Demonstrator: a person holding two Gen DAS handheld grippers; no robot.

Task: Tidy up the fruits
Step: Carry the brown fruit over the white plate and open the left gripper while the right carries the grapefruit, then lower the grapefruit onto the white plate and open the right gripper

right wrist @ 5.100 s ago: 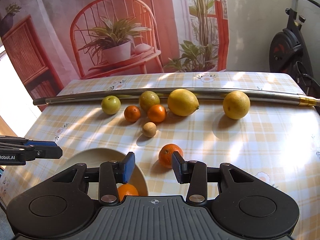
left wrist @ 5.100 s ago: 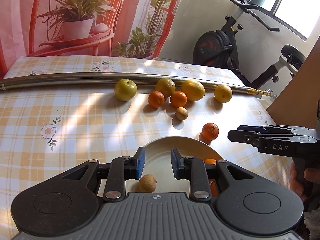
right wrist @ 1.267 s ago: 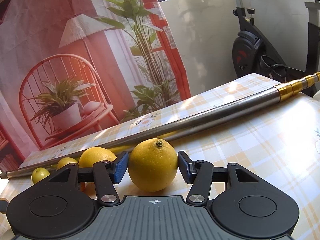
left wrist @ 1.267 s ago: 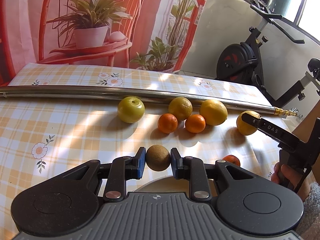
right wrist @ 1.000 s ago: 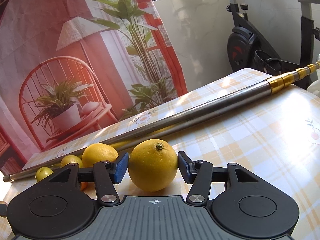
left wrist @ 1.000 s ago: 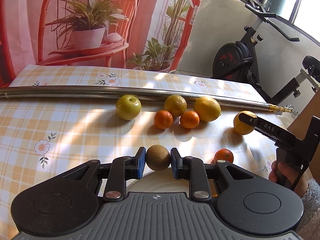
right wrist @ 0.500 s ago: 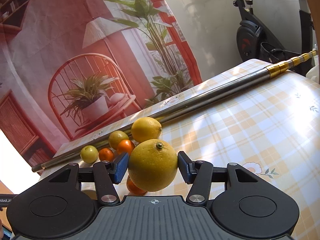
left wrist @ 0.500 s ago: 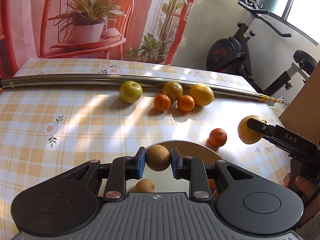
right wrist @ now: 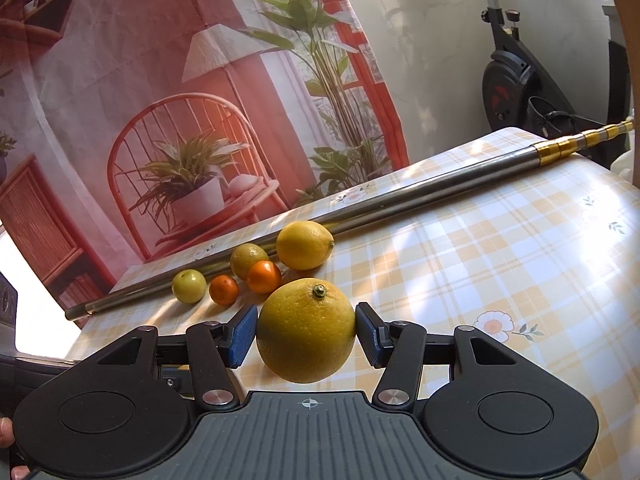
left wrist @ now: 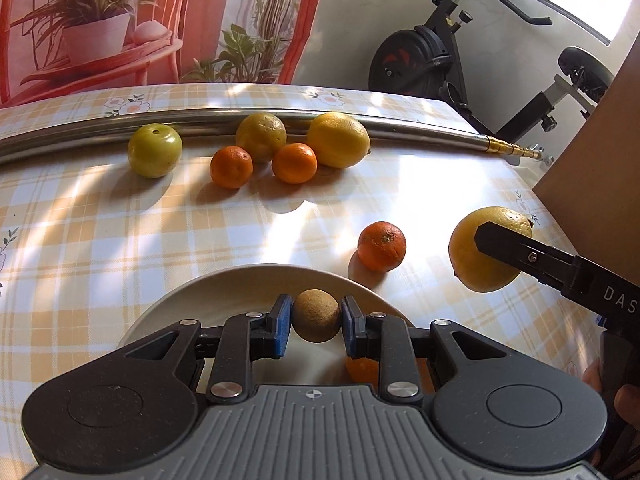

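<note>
Plate [left wrist: 208,300] at the near edge of the checked tablecloth [left wrist: 100,232], with the left gripper [left wrist: 316,322] hovering over it, blue pads pressed on a small brown round fruit [left wrist: 316,315], possibly a kiwi. An orange fruit [left wrist: 362,368] already lies in the plate, partly hidden beneath the right-hand finger. The right gripper [right wrist: 306,330], off to the right of the plate, clamps a large yellow citrus [right wrist: 306,330] clear of the table. A loose mandarin [left wrist: 382,246] sits between plate and citrus; five more fruits line the metal pole [left wrist: 420,130] at the far side.

Risks, as judged: the brown fruit, released from height, may bounce or roll off the shallow plate. The heavy, smooth citrus is held only at its widest part and may slip if tilted. Brought across low, it could knock the mandarin, or the two grippers could collide over the plate.
</note>
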